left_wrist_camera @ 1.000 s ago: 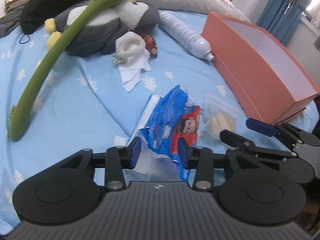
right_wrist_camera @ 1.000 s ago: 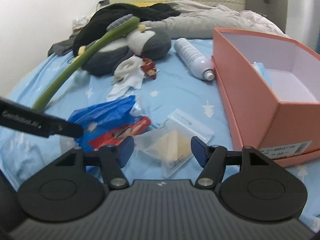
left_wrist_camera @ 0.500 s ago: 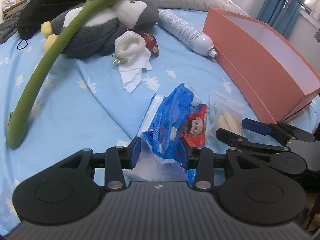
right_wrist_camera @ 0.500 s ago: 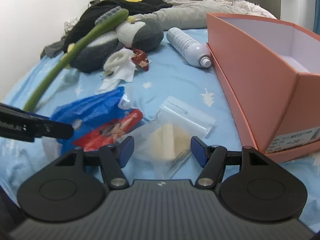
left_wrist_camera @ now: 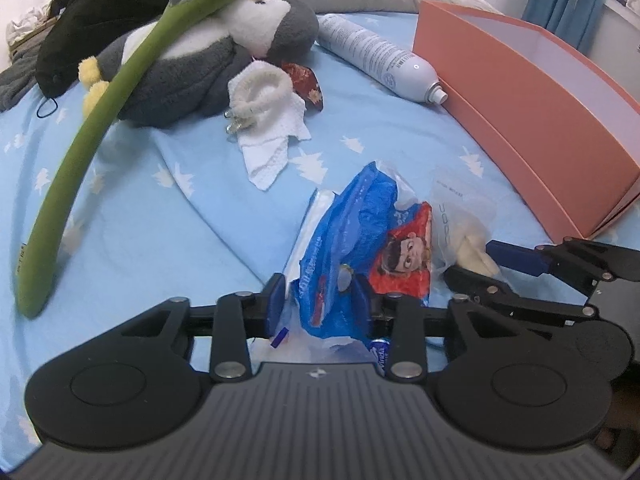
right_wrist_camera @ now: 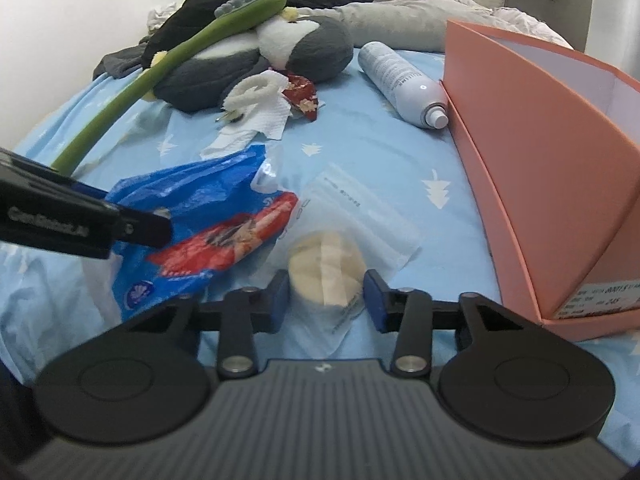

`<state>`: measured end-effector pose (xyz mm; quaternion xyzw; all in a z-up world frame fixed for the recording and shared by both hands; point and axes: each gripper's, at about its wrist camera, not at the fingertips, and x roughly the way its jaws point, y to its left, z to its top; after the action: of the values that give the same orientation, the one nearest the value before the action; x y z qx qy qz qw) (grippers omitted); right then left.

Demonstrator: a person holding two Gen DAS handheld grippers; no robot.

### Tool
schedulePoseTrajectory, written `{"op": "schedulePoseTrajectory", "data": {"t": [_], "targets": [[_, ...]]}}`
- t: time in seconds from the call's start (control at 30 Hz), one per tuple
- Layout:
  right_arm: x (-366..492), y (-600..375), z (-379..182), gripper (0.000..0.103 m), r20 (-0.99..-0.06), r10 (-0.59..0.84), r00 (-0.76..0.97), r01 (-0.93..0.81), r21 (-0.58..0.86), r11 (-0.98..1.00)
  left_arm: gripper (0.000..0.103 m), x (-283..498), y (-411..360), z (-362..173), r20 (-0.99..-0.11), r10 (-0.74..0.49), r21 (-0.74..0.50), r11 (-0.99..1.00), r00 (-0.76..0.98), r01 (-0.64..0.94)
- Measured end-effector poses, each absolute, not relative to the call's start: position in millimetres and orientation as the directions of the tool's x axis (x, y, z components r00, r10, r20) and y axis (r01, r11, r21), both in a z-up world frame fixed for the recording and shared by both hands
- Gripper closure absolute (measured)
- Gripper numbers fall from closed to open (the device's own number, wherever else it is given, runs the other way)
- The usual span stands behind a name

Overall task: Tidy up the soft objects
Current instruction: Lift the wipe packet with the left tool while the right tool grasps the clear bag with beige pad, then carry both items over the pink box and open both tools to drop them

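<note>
My left gripper (left_wrist_camera: 320, 300) is shut on the near end of a blue and red tissue pack (left_wrist_camera: 352, 240), which also shows in the right wrist view (right_wrist_camera: 208, 216). My right gripper (right_wrist_camera: 325, 294) has closed around a clear bag holding a cream sponge (right_wrist_camera: 326, 262); its pads touch the bag's sides. That bag (left_wrist_camera: 464, 232) lies right of the tissue pack, with the right gripper (left_wrist_camera: 480, 258) on it. An open orange box (right_wrist_camera: 552, 160) stands to the right.
A grey plush penguin (left_wrist_camera: 192, 64), a long green back brush (left_wrist_camera: 100, 120), a white cloth and tissue (left_wrist_camera: 264, 120), a red packet (left_wrist_camera: 304, 84) and a white spray can (left_wrist_camera: 380, 60) lie further back on the blue bedsheet (left_wrist_camera: 160, 220).
My right gripper moved forward onto the sponge bag and closed from wide open to gripping it. My left gripper keeps its hold on the tissue pack and has lifted it slightly.
</note>
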<state>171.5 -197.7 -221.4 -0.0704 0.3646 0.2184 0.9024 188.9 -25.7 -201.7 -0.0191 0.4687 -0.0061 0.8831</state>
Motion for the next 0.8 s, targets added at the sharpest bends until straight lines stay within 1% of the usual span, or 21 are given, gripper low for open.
{"op": "schedulePoseTrajectory", "data": {"t": [0.07,0.1,0.13,0.23,0.43,0.8], "targets": [[170,-198,-219,0.071,-0.691,0.347,0.634,-0.444,0.043,0.895,0.072,188,-26,-202,-0.829,-0.032,-0.046,0.999,0.558,-0.012],[170,-199,-217,0.074,-0.691,0.349,0.633,-0.441,0.049,0.896,0.077,187,-26,-201,-0.827,-0.033,-0.049,0.999,0.561,-0.014],[169,-200,-216,0.075,-0.691,0.351,0.632,-0.441,0.052,0.896,0.083,186,-27,-200,-0.825,-0.034,-0.049,0.999,0.564,-0.012],[166,-202,-211,0.078,-0.690,0.349,0.635,-0.434,0.055,0.899,0.089,182,-28,-192,-0.814,-0.025,-0.047,0.999,0.580,-0.023],[157,-207,-191,0.080,-0.669,0.339,0.661,-0.417,0.048,0.908,0.090,173,-29,-166,-0.782,-0.020,-0.057,0.998,0.623,-0.039],[130,-223,-134,0.079,-0.607,0.314,0.730,-0.370,0.036,0.928,0.090,150,-31,-116,-0.720,-0.035,-0.107,0.992,0.693,-0.061]]}}
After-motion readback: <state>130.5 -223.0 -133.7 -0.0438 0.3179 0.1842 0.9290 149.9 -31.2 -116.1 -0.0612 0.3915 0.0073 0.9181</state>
